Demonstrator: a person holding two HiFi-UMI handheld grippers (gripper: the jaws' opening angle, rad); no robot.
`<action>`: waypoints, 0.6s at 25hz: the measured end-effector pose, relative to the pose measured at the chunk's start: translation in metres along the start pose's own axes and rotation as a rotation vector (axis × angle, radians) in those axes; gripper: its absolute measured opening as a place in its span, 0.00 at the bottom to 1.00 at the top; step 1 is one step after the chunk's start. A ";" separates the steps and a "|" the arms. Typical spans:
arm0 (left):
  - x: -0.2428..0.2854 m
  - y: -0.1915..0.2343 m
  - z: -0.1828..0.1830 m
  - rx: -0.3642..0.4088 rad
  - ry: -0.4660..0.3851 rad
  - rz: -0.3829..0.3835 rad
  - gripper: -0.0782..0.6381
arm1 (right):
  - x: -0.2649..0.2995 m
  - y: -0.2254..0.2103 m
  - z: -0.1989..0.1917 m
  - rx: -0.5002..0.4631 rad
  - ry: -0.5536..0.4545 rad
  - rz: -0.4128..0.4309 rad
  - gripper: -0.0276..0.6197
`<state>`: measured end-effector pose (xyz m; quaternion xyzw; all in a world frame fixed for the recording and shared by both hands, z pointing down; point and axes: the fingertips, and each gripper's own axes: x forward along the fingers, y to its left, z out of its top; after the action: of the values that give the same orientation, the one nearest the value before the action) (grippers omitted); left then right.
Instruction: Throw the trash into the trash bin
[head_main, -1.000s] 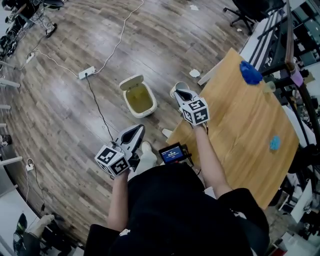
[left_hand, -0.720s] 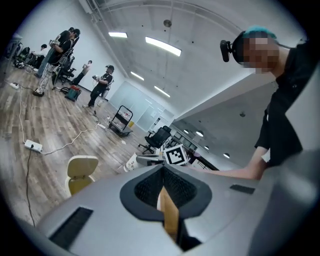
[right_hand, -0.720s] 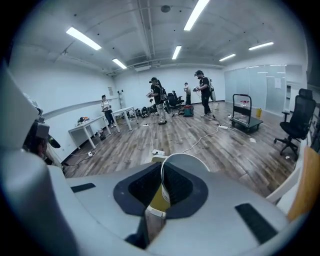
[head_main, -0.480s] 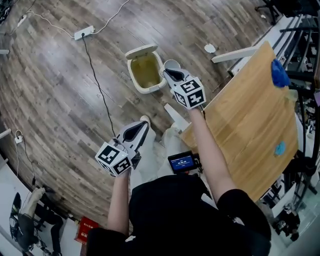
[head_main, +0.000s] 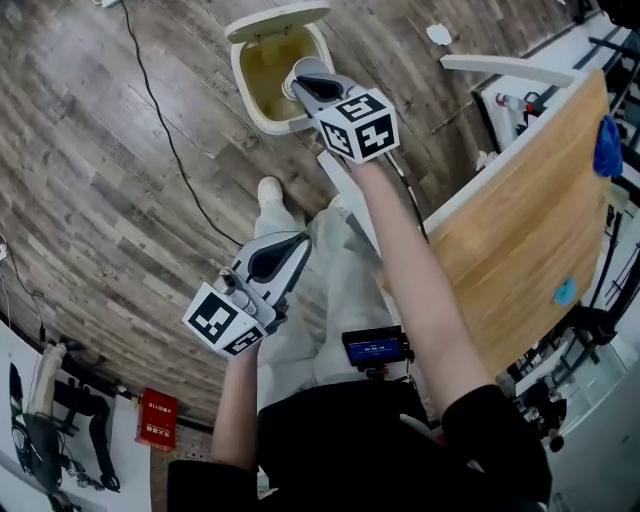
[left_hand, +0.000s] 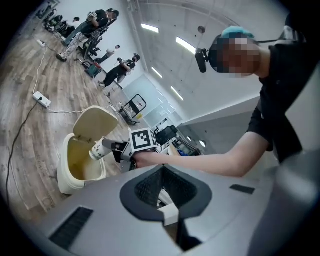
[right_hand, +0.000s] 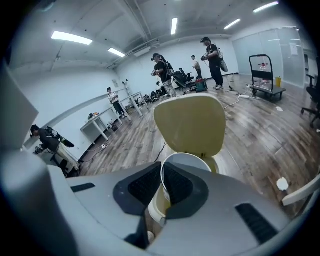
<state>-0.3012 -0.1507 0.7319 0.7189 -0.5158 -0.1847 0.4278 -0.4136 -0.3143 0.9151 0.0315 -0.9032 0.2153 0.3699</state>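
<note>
Paper cup (head_main: 300, 68) now above trash bin (head_main: 240, 85), lowered

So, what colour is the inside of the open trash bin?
Dull yellow inside the trash bin, cream-white outside; the head view shows it best.

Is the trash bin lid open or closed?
Open: the lid stands tipped back and the bin's yellowish inside shows.

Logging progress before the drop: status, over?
Right gripper shut on paper cup, over open trash bin. Left gripper shut, empty. Nothing blocking the drop.
</note>
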 end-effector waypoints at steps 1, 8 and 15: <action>-0.001 0.003 -0.004 -0.021 0.006 0.000 0.12 | 0.005 0.000 -0.003 0.006 0.000 0.008 0.06; -0.020 0.025 -0.020 -0.069 0.043 0.053 0.12 | 0.013 -0.005 -0.015 0.018 0.037 0.003 0.31; -0.011 0.002 0.020 0.084 0.069 0.020 0.12 | -0.050 0.015 0.037 0.026 -0.096 0.009 0.28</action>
<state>-0.3212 -0.1494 0.7199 0.7370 -0.5152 -0.1335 0.4165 -0.4043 -0.3210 0.8521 0.0428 -0.9172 0.2270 0.3247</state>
